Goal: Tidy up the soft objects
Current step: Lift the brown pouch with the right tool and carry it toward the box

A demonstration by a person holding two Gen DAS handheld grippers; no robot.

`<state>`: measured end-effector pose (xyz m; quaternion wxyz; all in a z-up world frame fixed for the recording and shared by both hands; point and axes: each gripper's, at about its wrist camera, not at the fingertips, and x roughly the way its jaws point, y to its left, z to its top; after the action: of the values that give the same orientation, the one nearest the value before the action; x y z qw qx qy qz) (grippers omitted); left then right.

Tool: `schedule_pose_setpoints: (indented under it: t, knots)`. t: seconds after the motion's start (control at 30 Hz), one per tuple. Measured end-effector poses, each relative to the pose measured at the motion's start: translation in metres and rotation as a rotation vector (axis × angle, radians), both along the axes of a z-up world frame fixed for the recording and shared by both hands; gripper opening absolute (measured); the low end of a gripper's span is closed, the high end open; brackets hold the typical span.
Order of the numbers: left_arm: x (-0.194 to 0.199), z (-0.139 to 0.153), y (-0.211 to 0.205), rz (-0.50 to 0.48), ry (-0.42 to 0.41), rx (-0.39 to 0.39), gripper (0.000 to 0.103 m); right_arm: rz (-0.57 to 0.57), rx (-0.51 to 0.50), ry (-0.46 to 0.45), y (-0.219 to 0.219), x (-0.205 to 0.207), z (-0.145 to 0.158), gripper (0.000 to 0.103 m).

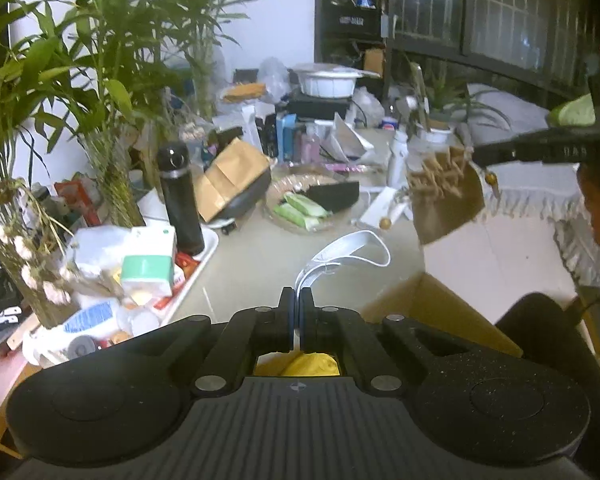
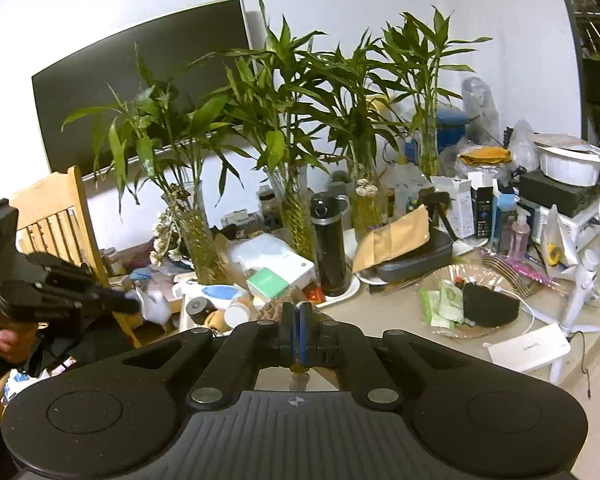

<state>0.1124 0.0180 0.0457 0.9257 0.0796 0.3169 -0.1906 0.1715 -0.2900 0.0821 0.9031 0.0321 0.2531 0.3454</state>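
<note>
My left gripper [image 1: 298,300] is shut on a white strap [image 1: 352,250] that loops up and forward over the table. In the right wrist view the same gripper [image 2: 134,306] shows at the left with the white strap [image 2: 154,308] at its tip. My right gripper [image 2: 299,312] is shut on a brown fringed pouch [image 2: 274,306] that shows just past its fingertips. From the left wrist view, the right gripper [image 1: 482,158] reaches in from the right and the brown pouch [image 1: 446,200] hangs from it above the table edge. An open cardboard box [image 1: 440,308] below holds something yellow [image 1: 304,364].
The table is crowded: bamboo plants in glass vases [image 2: 292,216], a black flask [image 1: 180,196], a white tray [image 1: 206,254] of packets, a glass plate [image 1: 278,222] with green sachets, and stacked boxes at the back. A wooden chair [image 2: 60,216] stands at the left.
</note>
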Motion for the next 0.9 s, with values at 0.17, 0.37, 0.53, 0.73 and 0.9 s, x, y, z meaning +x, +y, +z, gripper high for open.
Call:
schedule_pose_setpoints:
  t: [0.17, 0.37, 0.53, 0.73, 0.9]
  knots:
    - [-0.002, -0.012, -0.014, -0.008, 0.042, 0.027, 0.003, 0.010, 0.008, -0.005, -0.002, -0.004, 0.002, 0.004]
    - [0.005, -0.034, -0.038, 0.031, 0.121, 0.033, 0.007, 0.018, 0.019, -0.008, -0.002, -0.005, 0.002, 0.004]
    - [0.004, -0.049, -0.046, 0.013, 0.172, 0.004, 0.054, 0.021, 0.034, 0.005, 0.000, -0.005, -0.001, 0.004]
    - [-0.014, -0.039, -0.030, 0.022, 0.127, -0.029, 0.062, 0.067, 0.115, 0.087, -0.006, -0.004, -0.010, 0.004]
    - [-0.026, -0.031, -0.018, 0.044, 0.090, -0.025, 0.062, 0.089, 0.146, 0.135, -0.007, -0.004, -0.017, 0.004]
